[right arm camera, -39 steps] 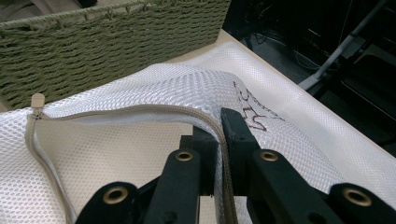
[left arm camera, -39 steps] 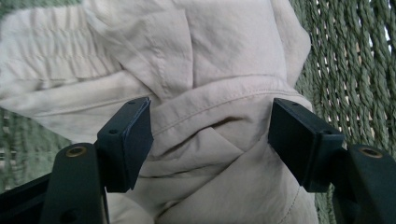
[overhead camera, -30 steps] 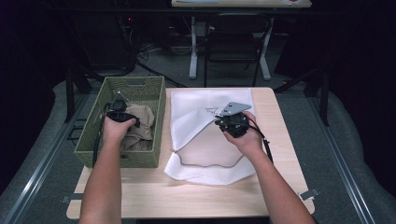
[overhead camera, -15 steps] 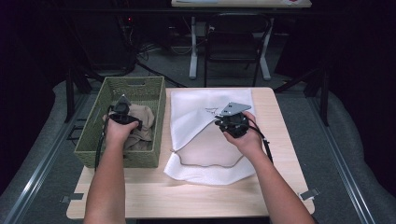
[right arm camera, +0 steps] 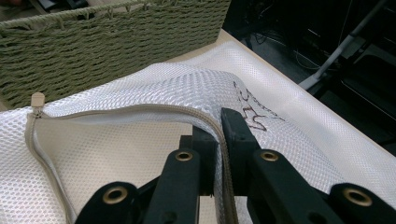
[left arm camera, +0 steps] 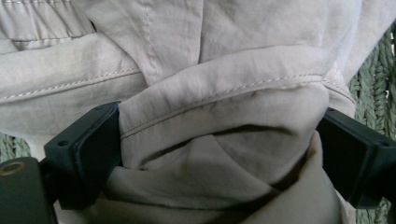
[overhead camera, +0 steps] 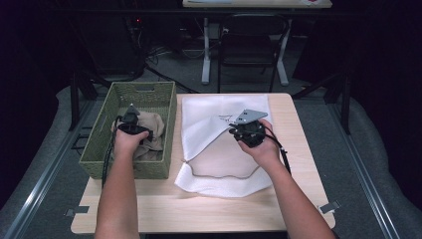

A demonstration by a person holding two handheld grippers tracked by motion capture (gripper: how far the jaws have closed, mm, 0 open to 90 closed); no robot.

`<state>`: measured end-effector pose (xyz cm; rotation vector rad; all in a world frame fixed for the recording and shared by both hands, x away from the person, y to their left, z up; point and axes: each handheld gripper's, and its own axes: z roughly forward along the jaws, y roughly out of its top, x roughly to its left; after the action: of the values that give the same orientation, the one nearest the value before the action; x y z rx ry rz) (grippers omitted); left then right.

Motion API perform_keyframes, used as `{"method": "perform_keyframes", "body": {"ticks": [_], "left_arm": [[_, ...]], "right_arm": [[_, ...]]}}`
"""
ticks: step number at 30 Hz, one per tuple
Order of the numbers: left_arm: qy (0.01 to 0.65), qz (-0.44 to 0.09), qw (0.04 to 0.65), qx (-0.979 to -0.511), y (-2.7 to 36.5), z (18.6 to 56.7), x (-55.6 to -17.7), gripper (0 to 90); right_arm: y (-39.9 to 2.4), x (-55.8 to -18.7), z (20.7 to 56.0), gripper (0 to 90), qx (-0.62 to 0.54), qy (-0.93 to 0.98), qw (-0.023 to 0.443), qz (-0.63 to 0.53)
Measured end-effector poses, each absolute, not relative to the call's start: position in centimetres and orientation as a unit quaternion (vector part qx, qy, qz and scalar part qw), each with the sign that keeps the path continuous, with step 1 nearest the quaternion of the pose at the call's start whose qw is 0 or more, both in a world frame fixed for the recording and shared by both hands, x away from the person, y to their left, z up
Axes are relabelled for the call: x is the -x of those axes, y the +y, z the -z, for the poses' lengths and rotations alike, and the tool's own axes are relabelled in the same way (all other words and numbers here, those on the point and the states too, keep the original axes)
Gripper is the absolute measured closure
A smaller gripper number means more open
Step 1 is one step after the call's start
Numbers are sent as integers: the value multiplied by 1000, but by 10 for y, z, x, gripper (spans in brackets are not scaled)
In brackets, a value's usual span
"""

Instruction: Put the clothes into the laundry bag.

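Mesh laundry bag (overhead camera: pixel 226 149), flat on the worktop (overhead camera: pixel 298 199), its zipper edge clamped by the right hand-held gripper (right arm camera: pixel 219 135). Beige garment (left arm camera: pixel 224 154), in the green basket (overhead camera: pixel 149 94), sits between the left hand-held gripper's (left arm camera: pixel 219 158) jaws, which have just been opening wide.

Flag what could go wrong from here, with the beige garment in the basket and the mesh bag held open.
1. The left gripper has just been opening its jaws; they straddle a bunched fold of the beige garment, so closing may catch only a loose layer that slips out.
2. The right gripper pinches only the zipper edge of the mesh bag; a tug could free it and let the opening collapse.
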<state>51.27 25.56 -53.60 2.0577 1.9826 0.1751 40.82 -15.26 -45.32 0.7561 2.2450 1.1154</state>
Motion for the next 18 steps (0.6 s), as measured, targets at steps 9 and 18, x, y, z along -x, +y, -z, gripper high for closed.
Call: {"method": "perform_keyframes", "body": {"ticks": [9,18], "left_arm": [[680,-66,117,-721,249,540,-514,29],[687,-61,103,-717,247,540,-515,19]], "right_arm": [[-153,-408,453,850,-279,828,260,-412],[-152,-408,454,849,-280,828,259,-411]]}}
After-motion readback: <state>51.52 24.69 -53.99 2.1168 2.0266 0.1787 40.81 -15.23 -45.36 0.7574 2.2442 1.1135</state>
